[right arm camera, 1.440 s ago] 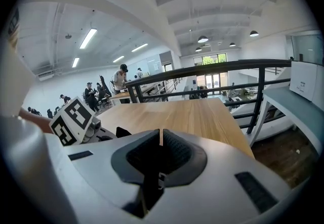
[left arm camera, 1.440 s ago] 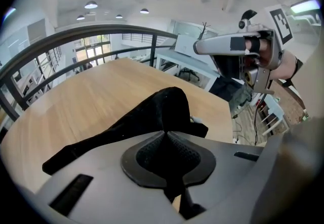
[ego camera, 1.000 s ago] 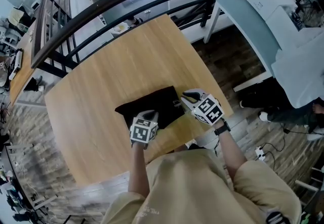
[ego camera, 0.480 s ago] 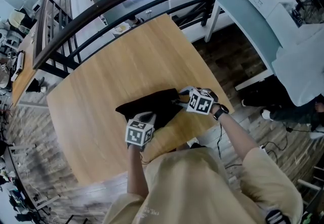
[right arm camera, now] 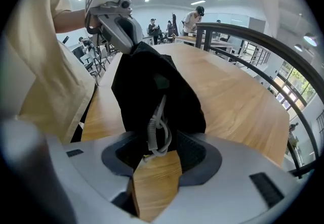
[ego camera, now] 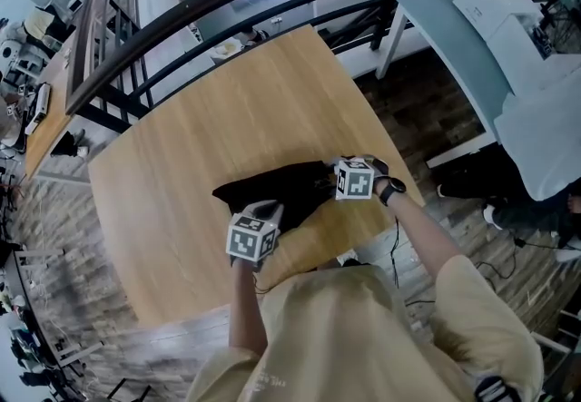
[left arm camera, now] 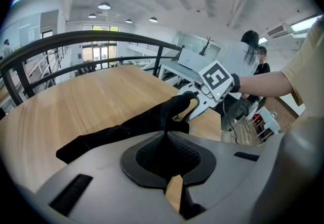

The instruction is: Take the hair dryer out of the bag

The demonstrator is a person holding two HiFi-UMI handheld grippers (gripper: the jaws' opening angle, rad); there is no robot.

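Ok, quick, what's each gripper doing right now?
Left gripper: shut on the black bag.
Right gripper: open; its jaws have just been opening, with the grey cord loose between them.

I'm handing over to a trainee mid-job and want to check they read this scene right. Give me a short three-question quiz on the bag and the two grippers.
1. True or false: the left gripper is open and empty.
2. What sits between the jaws of the right gripper? A) a grey cord B) a spoon C) nothing
3. What does the black bag lie on?

Key
1. False: it is shut on the bag's edge.
2. A: the cord hangs out of the bag between jaws that have just been opening and do not press on it.
3. The wooden table.
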